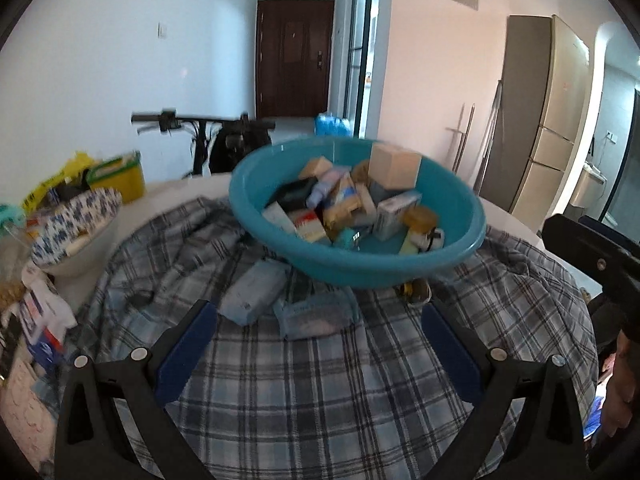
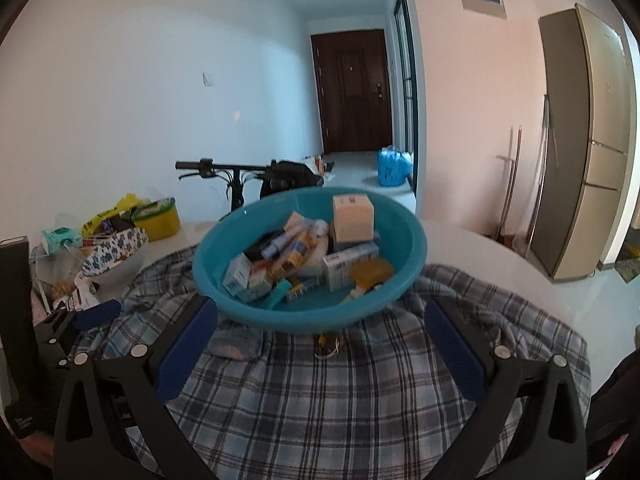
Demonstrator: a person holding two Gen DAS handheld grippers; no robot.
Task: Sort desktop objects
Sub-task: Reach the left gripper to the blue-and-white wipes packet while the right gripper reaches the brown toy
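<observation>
Left wrist view: left gripper (image 1: 318, 340) fingers spread wide, nothing between. Teal basin (image 1: 356, 248) at 12 o'clock, just past fingertips, sitting on plaid cloth (image 1: 320, 400) over white table (image 1: 172, 192). Basin packed with small boxes and tubes; tan carton (image 1: 394, 168) on top toward 1 o'clock. Pale blue packet (image 1: 252, 292) and clear pouch (image 1: 316, 314) on cloth, partly under basin front edge, between 11 and 12 o'clock. Small yellowish item at 1 o'clock under rim, too blurred to name. Floral bowl (image 1: 76, 220) and yellow tub (image 1: 120, 176) at 10 o'clock, well apart.

Right wrist view: right gripper (image 2: 320, 340) fingers also wide apart, empty. Basin (image 2: 310, 264) at 12 o'clock, left gripper's body visible at 9 o'clock.

Step, judged: start of sort, approach phase, no pick made yet. Next move likely calls for reaching forward to either a loose packet on cloth or a box inside basin, lining fingers across its narrow side, then closing. Risk: snagging cloth folds, nudging basin.
</observation>
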